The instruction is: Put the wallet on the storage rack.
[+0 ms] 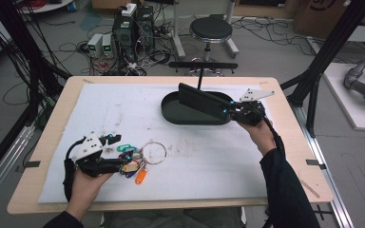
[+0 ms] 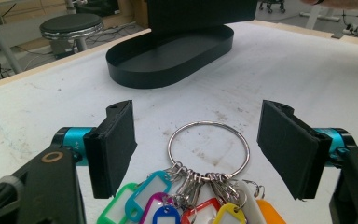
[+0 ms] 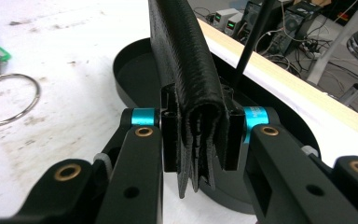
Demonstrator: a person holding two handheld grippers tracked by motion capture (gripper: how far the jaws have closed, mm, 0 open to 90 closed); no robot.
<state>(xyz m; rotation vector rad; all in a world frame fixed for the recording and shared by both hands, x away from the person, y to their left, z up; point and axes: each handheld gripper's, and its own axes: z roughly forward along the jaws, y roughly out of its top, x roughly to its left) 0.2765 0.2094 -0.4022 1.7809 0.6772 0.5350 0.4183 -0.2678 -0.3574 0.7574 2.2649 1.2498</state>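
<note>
The right gripper (image 1: pixel 231 112) was clamped tight on a black wallet (image 3: pixel 186 70). The wallet stood on its edge, held up over the black tray (image 1: pixel 171 111), with its far end low inside the tray. In the right gripper view, both jaws pressed on the folded end of the wallet.

The left gripper (image 2: pixel 196 154) had its jaws wide apart and gripped nothing. The key ring (image 2: pixel 209 147) lay on the white mat (image 1: pixel 209 161) right between those jaws, but the pads did not touch it. The colored tags (image 2: pixel 168 210) hung off the near side of the ring, close to the camera.

The step in hand looked like putting the wallet into the tray. To do it well, the right hand should tip the wallet flat and lower it slowly until it rests on the tray floor, and only then let go. If it lets go too soon, the wallet could flop over the tray wall.

The tray sat near the far edge of the table (image 1: pixel 43 142), so the hand should not push it back. A thin black pole (image 1: pixel 200 78) stood just behind the tray. There was lots of bare mat between the tray and the key ring, so each hand had room.
</note>
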